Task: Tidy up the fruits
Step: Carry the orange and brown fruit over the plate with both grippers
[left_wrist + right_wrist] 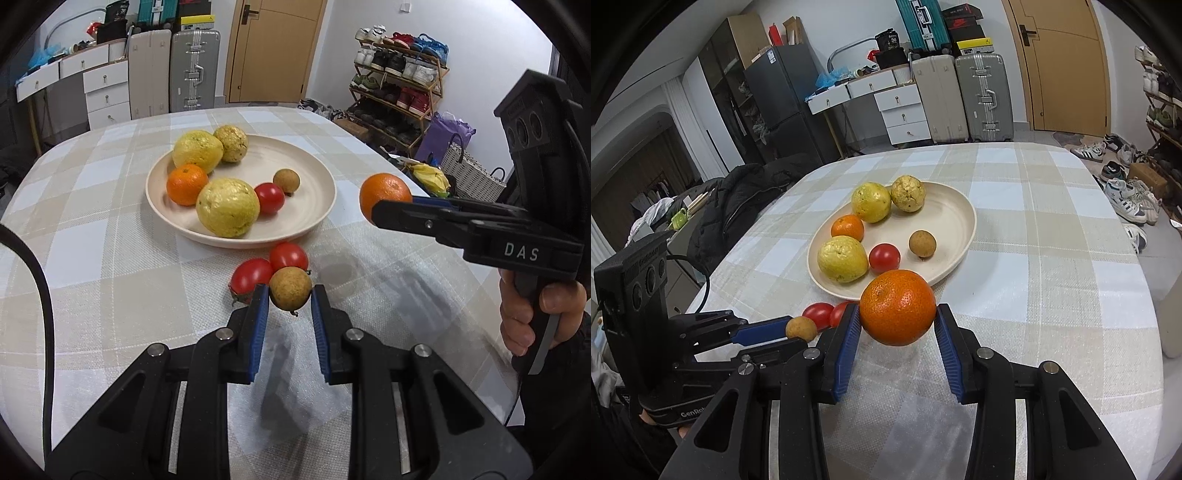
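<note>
A: On the checked tabletop [92,229], at left, a small brown longan [290,293] is seen pinched between the closed jaws of the left gripper [290,301], with two cherry tomatoes [269,267] left lying just behind it.

B: At centre, the cream plate [314,173] is shown already loaded: three yellow guavas, a tangerine, a tomato and a second longan.

A: Further right, an orange [897,306] is held above the cloth near the plate's rim, clamped by the jaws of the right gripper [897,317].

B: A slip is judged possible. Both fruits are round and gripped only at their sides, so either could be rolled free, and the loose tomatoes could be nudged off.
</note>
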`<state>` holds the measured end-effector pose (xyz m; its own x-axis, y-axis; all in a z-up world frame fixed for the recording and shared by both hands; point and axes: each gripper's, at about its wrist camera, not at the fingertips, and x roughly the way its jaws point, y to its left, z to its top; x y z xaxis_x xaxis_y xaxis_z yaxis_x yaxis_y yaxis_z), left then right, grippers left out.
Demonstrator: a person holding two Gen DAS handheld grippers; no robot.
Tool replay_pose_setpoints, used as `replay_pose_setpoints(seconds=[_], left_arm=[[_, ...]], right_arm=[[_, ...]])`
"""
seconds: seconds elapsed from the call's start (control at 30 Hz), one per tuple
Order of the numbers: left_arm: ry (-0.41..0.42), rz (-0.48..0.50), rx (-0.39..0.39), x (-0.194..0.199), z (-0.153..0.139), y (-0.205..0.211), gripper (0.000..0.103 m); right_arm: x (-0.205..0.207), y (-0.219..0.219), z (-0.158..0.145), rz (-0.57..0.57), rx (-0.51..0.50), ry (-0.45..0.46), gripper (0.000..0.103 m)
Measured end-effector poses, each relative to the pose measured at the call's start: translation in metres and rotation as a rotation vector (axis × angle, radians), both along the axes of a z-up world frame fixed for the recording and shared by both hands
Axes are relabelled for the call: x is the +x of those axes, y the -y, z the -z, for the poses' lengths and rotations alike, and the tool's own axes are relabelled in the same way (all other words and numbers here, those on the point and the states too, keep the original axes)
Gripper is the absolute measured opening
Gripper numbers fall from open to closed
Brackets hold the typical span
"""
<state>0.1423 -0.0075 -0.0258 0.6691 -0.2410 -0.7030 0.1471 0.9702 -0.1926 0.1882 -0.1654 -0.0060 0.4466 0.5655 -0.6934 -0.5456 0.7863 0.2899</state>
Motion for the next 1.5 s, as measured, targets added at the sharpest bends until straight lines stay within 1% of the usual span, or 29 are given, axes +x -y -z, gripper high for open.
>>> replay_pose_setpoints(seconds=[0.27, 0.43, 0.57, 0.67, 0.87, 1.13, 1.5], left_arm=[[0.034, -0.047, 0.000, -0.002, -0.012, -0.014, 0.021], [0.051, -0.069, 0.013, -0.002, -0.015, -0.019, 0.021], [0.059, -0.088, 0.012, -0.001, -0.017, -0.026, 0.021], [0.065, -0.110, 0.014, 0.001, -0.018, -0.032, 0.021], [0.076, -0.156, 0.018, 0.011, -0.020, -0.046, 0.021], [0.075, -0.201, 0.015, 0.032, -0.021, -0.061, 0.021], [0.070, -0.204, 0.052, 0.058, -0.018, -0.059, 0.021]], right_arm=[[-0.001, -0.001, -0.001, 0.008, 0.009, 0.007, 0.042], [-0.002, -0.001, -0.002, 0.015, 0.015, 0.017, 0.042], [-0.003, 0.000, -0.004, 0.019, 0.041, 0.009, 0.042], [-0.005, -0.002, -0.007, 0.025, 0.036, 0.022, 0.042], [-0.003, -0.005, -0.008, 0.028, 0.028, 0.028, 0.042], [0.010, -0.010, -0.004, 0.043, 0.000, 0.025, 0.042], [0.026, -0.018, -0.005, 0.046, 0.005, 0.022, 0.042]])
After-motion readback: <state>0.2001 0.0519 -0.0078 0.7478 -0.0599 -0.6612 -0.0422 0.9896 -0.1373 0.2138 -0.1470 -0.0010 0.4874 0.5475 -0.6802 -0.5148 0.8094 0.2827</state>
